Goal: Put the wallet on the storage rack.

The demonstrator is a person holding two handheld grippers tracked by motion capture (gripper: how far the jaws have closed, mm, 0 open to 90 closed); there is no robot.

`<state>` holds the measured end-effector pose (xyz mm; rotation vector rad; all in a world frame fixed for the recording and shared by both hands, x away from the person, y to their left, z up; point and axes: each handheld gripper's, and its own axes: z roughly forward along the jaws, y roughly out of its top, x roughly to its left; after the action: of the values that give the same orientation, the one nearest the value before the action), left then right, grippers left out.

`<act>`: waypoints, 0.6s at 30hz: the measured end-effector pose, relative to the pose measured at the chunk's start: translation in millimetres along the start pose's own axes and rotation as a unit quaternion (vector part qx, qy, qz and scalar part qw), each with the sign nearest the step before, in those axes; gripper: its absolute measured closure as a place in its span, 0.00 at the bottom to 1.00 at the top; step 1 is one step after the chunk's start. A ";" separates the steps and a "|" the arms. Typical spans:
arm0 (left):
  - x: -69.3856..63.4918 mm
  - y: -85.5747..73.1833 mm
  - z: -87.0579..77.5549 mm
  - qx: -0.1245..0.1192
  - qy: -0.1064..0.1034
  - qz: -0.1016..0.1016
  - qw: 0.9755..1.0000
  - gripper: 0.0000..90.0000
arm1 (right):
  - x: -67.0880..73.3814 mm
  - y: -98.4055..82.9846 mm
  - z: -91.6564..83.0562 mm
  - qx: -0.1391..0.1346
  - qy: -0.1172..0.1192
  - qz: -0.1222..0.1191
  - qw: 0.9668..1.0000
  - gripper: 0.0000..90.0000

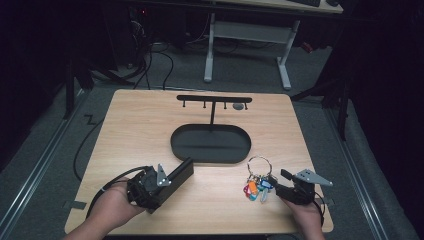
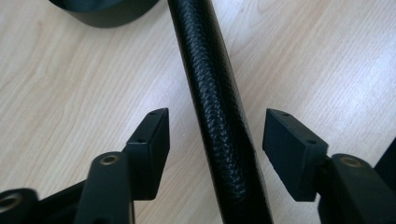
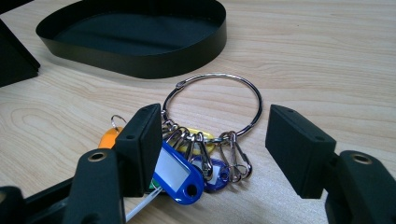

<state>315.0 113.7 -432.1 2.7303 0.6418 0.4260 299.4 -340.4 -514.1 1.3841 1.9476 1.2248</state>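
Note:
A long black case (image 1: 181,171) with a grained leather-like skin lies near the table's front left. In the left gripper view the case (image 2: 219,116) runs between the jaws of my left gripper (image 2: 217,121), and a gap shows on each side of it. In the high view my left gripper (image 1: 167,181) sits at the case's near end. A metal key ring (image 1: 259,165) with several coloured tags (image 1: 255,190) lies at the front right. My right gripper (image 3: 215,112) stands open over the clips, with the ring (image 3: 212,75) just beyond and a blue tag (image 3: 180,177) below.
A black oval tray (image 1: 210,161) sits mid-table with a T-shaped hook stand (image 1: 214,98) rising from it. A small grey thing (image 1: 239,106) hangs from one hook. The tray wall (image 3: 154,70) lies just past the ring. A white desk frame (image 1: 247,32) stands beyond the table.

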 end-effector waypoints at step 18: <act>9.5 21.9 11.5 0.076 -0.049 -0.052 0.995 0.69 | -1.6 -0.1 0.3 0.003 0.000 0.002 1.000 0.42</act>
<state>335.6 96.9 -432.7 2.8220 0.8178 0.2263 300.1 -341.8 -514.5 1.3908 1.9512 1.2207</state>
